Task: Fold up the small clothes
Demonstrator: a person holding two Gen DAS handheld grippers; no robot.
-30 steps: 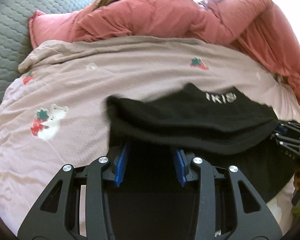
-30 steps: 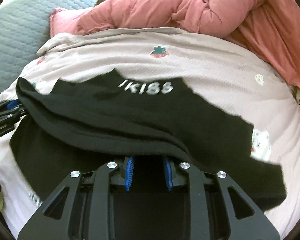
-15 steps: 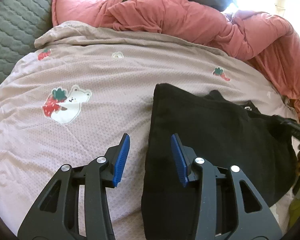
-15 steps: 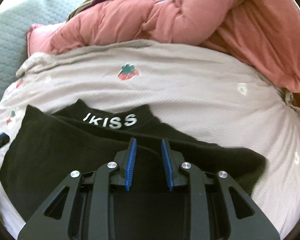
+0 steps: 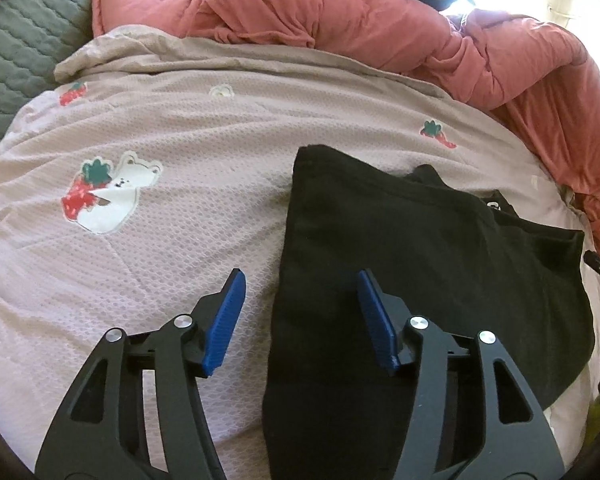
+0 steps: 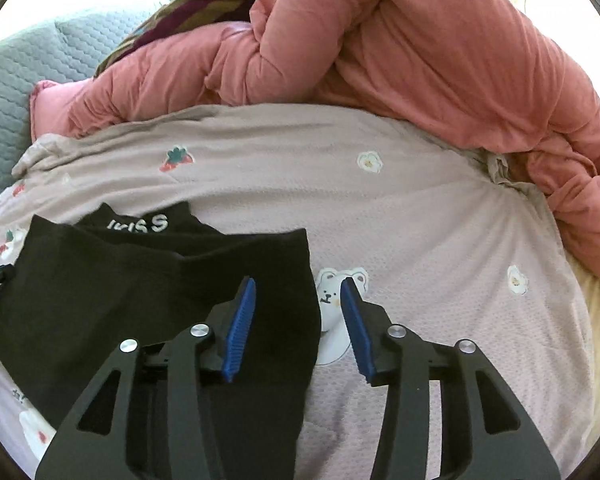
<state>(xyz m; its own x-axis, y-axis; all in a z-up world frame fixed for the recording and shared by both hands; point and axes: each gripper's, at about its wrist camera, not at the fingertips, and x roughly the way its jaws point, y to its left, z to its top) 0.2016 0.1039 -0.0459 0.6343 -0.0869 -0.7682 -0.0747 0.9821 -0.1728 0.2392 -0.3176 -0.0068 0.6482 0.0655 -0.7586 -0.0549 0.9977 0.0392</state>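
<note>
Here a small black piece of clothing (image 5: 412, 264) is seen lying folded and flat on a pale pink quilted blanket (image 5: 172, 240) with bear and strawberry pictures sewn on it. White letters are printed on the black band at its far edge; in the right wrist view they can be read only in part, something like "KISS" (image 6: 138, 225), and the first letter cannot be made out.

The left gripper (image 5: 300, 312), black with blue ribbed pads (image 5: 226, 324), is held over the left edge of the black cloth. Its jaws have just been opening, and the cloth is not pinched by them. One pad is over the blanket, the other over the cloth.

The right gripper (image 6: 298, 322) is held over the right edge of the same cloth. Its jaws have just been opening too, and nothing is squeezed between them. A white bear picture (image 6: 334, 292) is seen between its pads.

A puffy rust-pink duvet (image 6: 420, 52) is piled behind the blanket, a striped cloth (image 6: 188, 8) lies beyond it, and a grey-green quilted cover (image 5: 16, 40) is seen at the left.
</note>
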